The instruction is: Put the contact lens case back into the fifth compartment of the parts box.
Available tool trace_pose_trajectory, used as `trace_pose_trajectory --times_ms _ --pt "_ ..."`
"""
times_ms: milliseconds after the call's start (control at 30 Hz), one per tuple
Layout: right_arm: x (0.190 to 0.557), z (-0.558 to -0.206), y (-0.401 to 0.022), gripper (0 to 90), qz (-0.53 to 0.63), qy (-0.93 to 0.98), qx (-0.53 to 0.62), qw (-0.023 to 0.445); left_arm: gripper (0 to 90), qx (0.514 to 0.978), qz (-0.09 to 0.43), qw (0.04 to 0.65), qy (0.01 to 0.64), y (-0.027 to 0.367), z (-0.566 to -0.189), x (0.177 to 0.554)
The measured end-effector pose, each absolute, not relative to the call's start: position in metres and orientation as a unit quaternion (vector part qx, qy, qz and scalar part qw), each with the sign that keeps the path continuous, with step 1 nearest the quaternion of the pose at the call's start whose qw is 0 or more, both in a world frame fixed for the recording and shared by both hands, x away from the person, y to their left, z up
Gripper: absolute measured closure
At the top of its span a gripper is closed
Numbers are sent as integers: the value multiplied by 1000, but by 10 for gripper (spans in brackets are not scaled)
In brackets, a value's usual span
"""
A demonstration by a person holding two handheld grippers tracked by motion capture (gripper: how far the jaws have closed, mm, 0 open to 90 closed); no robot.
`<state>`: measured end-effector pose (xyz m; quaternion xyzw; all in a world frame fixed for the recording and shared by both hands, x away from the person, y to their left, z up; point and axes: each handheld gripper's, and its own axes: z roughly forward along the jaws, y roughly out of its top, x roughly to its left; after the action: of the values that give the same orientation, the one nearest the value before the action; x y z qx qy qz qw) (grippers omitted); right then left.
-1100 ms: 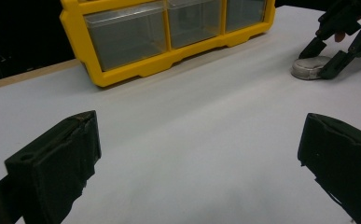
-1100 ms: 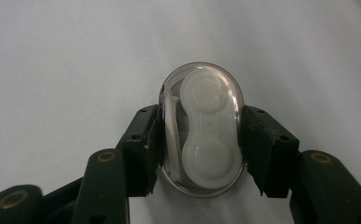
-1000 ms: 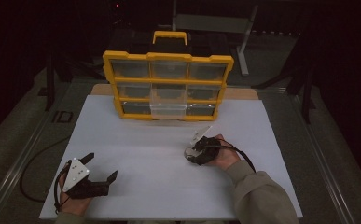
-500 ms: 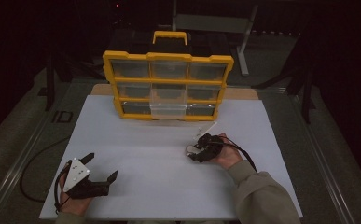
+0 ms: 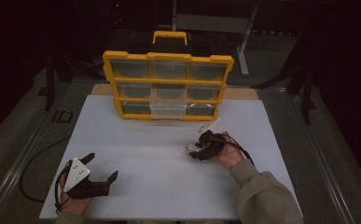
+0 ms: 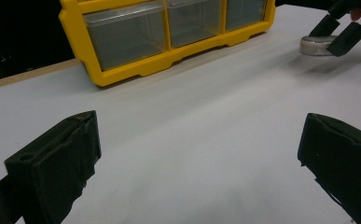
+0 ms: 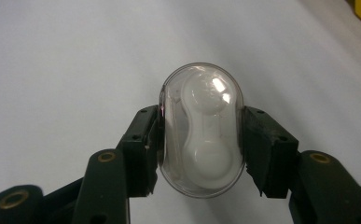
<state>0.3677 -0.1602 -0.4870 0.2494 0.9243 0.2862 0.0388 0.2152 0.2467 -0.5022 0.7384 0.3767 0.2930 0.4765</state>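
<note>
— What is around you on the table [image 5: 169, 140]?

— A yellow organizer [image 5: 168, 86] stands upright at the far edge of the white board. It has clear drawers in three rows. One drawer [image 5: 168, 110] in the bottom row, the middle one, is pulled a little forward. A thin pale strip [image 5: 209, 126] lies on the board between the organizer and my right gripper [image 5: 197, 150]. Between my two grippers the board is bare, nothing stands in the way.

— And what is in the drawers?

— I cannot tell; in my left gripper view they look grey and I see nothing inside.

— What do you hold?

— My right jaws press from both sides on a small clear case [image 7: 201, 130], oval, with a white two-lobed insert inside. It is just above the board, near the right front of the organizer.

— And the left?

— My left gripper [image 5: 101, 175] rests low at the near left corner, jaws spread wide, gripping nothing, pointing toward the organizer. My right hand [image 5: 227, 151] is turned inward, toward the left.
</note>
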Motion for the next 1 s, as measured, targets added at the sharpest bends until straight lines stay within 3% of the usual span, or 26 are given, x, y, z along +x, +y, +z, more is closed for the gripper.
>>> trace_pose_trajectory --times_ms 500,1000 --pt "362 -464 -161 491 297 916 269 25 1 738 294 476 376 247 -502 215" --pt "363 -437 -165 491 301 913 271 44 1 738 295 477 376 247 -502 215"
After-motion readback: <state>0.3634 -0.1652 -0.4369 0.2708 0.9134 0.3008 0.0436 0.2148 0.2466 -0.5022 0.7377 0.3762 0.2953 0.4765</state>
